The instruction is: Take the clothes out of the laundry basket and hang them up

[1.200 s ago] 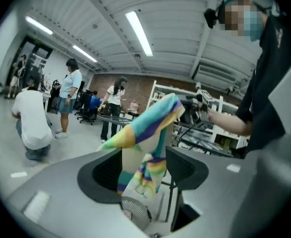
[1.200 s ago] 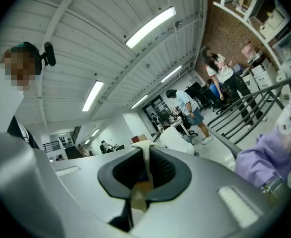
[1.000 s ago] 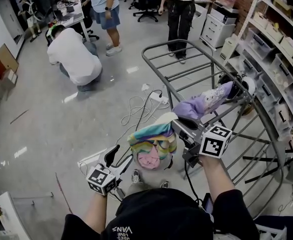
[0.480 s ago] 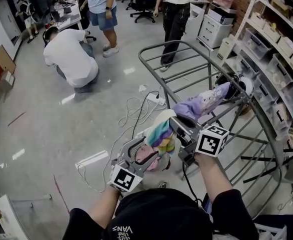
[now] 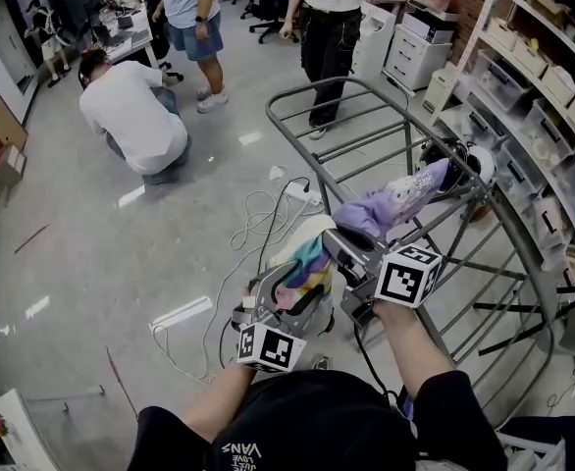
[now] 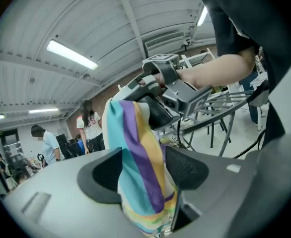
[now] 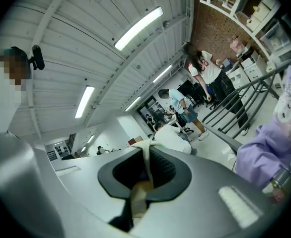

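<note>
A big grey drying rack is standing on the shiny floor, filling the right half of the head view. Shelves with boxes are running down the far right edge. At the upper left a person in a white shirt is crouching. A person in blue shorts and a person in black trousers are standing along the top edge. White cables are lying on the floor just left of the rack. A purple cloth is hanging over a rack bar, right of the middle. Just below and left of it, near the middle of the frame, a striped cloth in blue, purple, yellow and pink is hanging in the air between the two tools. The right gripper is pinching a thin top edge of the striped cloth, with its jaws closed tight on it. The left gripper is sitting lower and to the left, its jaws standing apart with the striped cloth hanging down between them, filling most of the gap
</note>
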The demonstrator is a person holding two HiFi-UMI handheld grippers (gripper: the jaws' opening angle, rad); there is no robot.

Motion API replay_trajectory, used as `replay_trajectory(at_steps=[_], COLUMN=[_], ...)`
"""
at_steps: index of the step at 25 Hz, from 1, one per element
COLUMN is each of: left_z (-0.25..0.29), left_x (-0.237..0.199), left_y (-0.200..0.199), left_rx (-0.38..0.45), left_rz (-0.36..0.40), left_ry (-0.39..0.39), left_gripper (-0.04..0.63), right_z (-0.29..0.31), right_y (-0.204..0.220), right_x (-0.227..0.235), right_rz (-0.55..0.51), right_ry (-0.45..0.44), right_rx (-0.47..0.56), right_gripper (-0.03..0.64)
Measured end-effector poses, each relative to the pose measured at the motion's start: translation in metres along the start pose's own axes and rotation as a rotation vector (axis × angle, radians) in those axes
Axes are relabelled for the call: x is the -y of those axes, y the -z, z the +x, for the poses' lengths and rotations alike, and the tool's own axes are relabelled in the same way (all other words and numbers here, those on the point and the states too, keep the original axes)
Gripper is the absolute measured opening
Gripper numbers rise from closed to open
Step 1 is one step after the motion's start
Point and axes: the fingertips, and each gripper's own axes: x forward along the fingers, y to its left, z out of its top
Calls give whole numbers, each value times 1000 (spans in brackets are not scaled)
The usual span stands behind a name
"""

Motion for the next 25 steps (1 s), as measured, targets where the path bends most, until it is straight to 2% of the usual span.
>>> replay_trajectory(at_steps=[4,5,7,8,11,14,17,22,25], left_z=[-3,-4,-9,-11,-15,-19,-26,-34,-38], left_x=[-13,-17,-24,-29,-46,-66,-85,-112,-123], left_y=[-1,-2,-3,-1,1,-14,-30,-59,-72], left_rx=[19,24,32,32,27,47,78,110,85], left_rz=[-38,-41,-64,-80,-129,-196,-230,-252,-294], left_ry=[-14,-6,8,12,18,35,65,74,65], left_gripper=[240,198,33,23,17,14,14,14,14], right_z=[1,1,0,0,-1,-3,-1,11,19], right_y=[-2,-2,-1,1,5,7,15,32,37], right_x=[5,8,13,16,25,37,47,47,46], right_rz=[5,5,5,7,10,17,24,30,1], right_ry=[3,6,12,16,30,45,51,2,-12], right_rx=[9,8,3,-1,-11,-22,-52,-108,-141], right_gripper=[25,25,25,25,25,25,25,26,67])
